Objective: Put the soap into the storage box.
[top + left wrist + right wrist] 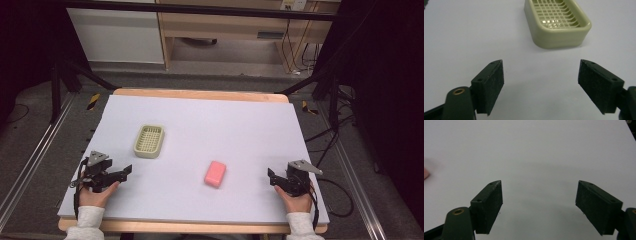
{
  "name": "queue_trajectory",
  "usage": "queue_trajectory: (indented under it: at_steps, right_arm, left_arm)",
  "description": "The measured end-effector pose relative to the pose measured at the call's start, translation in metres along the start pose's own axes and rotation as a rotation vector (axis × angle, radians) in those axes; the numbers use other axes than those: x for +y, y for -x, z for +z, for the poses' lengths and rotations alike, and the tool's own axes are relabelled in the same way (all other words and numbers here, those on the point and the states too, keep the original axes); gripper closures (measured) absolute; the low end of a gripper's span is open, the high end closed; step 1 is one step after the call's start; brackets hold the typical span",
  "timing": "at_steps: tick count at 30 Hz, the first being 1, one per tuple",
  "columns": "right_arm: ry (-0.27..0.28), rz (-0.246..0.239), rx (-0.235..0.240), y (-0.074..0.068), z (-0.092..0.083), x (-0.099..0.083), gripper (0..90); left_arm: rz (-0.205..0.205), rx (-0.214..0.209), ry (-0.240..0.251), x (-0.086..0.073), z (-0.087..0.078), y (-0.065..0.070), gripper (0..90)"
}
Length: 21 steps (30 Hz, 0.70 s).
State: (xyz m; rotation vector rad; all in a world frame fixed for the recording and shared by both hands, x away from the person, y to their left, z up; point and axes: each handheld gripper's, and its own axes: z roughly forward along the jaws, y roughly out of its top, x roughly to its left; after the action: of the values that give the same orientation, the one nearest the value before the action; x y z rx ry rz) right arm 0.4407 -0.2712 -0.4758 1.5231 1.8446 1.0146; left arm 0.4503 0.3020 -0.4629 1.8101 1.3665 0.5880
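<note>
the pink soap bar [215,173] is lying flat on the white table [250,130], toward the person's side and a little right of the middle, well apart from the pale green soap dish [149,140], which is sitting beyond it and to its left. the bar's long axis is running roughly from the near edge away toward the far edge, tilted slightly to the right.

the right tool [273,178] is resting near the table's front right corner, released, its jaws standing wide apart with nothing between them; the soap is lying to its left, and in the right gripper view a pink blur [425,173] is just showing at the left edge, so the jaws are not yet pointing at the bar. the left tool [126,171] is also released and empty, and is facing the soap dish [556,23] just ahead of it.

the right tool looks the nearer of the two to the soap, so the likely move is a swing to the left, with the jaws closing across the bar's short sides.
</note>
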Motion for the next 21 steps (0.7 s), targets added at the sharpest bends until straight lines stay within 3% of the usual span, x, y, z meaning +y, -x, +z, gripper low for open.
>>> queue_trajectory:
  at_steps: [6,12,21]
  right_arm:
    - [0.022,-0.022,0.012,-0.004,-0.005,0.0,25.9]
    - [0.005,-0.029,0.022,-0.005,-0.004,-0.002,26.8]
    - [0.001,-0.041,0.013,-0.007,-0.003,-0.003,26.7]
  left_arm:
    - [0.011,-0.009,0.02,0.004,-0.003,0.008,24.3]
    - [0.022,-0.02,0.017,0.006,-0.003,0.018,24.9]
    - [0.068,-0.035,0.021,0.009,-0.004,0.032,24.5]
